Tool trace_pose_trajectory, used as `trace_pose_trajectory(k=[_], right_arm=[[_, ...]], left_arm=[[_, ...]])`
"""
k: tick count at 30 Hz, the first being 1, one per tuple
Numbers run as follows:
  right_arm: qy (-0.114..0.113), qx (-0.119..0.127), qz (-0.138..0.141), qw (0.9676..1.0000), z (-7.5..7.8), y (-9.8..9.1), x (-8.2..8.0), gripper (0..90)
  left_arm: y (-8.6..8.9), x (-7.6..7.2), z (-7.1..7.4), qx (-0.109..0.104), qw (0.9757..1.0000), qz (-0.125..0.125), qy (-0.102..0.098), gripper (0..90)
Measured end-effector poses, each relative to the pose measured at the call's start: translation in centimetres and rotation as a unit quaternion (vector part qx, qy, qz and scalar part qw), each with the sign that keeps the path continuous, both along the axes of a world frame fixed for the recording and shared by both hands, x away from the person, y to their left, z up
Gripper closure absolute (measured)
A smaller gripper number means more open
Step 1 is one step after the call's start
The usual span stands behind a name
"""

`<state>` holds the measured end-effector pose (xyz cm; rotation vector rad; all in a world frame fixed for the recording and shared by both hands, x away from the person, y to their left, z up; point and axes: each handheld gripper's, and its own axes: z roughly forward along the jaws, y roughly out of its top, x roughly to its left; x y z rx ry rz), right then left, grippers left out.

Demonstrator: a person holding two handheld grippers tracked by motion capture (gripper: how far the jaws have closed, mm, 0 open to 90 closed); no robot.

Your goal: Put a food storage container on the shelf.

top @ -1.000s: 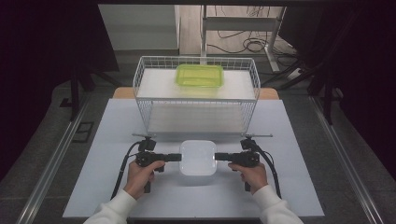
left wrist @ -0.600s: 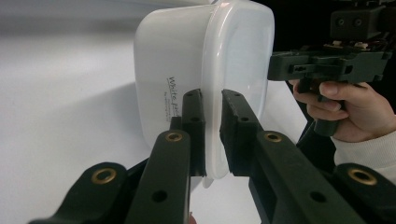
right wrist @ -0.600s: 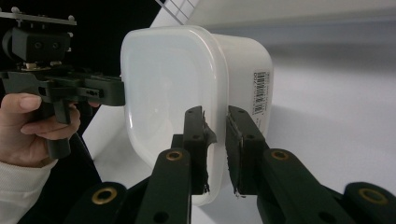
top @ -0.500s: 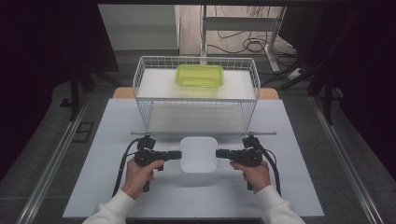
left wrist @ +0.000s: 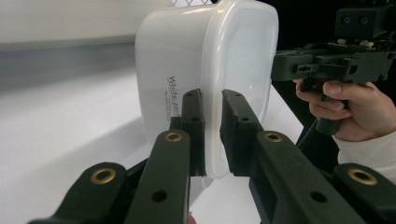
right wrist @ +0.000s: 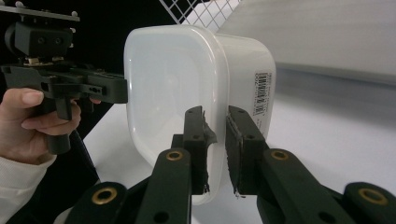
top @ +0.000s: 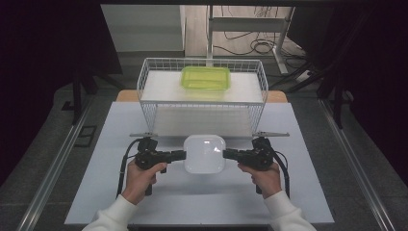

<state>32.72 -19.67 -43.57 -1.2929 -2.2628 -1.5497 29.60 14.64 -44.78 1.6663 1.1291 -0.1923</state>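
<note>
Two grippers are clamping one white lidded plastic container (top: pixel 204 153) by its rim, one at each side. Nearest the person, the left gripper (top: pixel 179 154) is pinching the container's left lid edge with jaws nearly together; in the left gripper view the pads (left wrist: pixel 194 122) are pressing both faces of the rim. The right gripper (top: pixel 228 154) is gripping the opposite edge the same way. The container is hanging between them above the white table (top: pixel 96 192), just in front of the wire basket (top: pixel 202 103). Beyond the container, inside the basket, a green lidded container (top: pixel 205 77) is resting.
</note>
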Motion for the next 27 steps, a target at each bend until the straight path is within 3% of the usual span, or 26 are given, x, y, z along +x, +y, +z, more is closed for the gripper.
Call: trace_pose_trajectory(k=[18,27], right_arm=[[-0.039,-0.006,-0.003,0.9992,1.8,0.1,-0.5,77.3],[-0.043,-0.009,-0.009,0.999,2.1,-0.1,-0.4,77.1]], left_arm=[[-0.1,-0.2,1.6,0.005,0.9995,-0.001,-0.032,79.9],[-0.2,0.3,1.9,0.006,0.9995,-0.003,-0.032,79.8]])
